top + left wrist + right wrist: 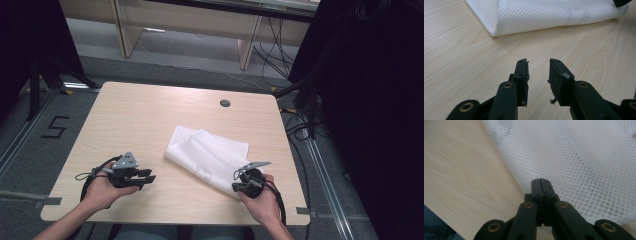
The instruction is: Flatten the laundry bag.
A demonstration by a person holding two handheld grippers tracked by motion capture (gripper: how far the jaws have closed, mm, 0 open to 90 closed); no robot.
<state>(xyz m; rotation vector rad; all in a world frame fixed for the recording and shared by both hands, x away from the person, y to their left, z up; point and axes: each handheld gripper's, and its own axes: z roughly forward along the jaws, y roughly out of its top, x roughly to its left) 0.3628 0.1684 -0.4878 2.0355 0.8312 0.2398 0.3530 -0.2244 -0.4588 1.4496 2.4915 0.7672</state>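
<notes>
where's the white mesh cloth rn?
High view: the white mesh cloth lies folded right of the table's centre, toward the near edge. Its near-right corner is at the right gripper; the left gripper is apart, over bare wood.

Even overhead light on the table (pixel 150 120); surroundings dark toward 3 and 9 o'clock; nearest jaws slightly soft.

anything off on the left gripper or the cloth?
The left gripper has worn pads: frayed edges, a loose shred hanging, white lint stuck on. The white mesh cloth lies folded at an angle on the table; no damage visible.
</notes>
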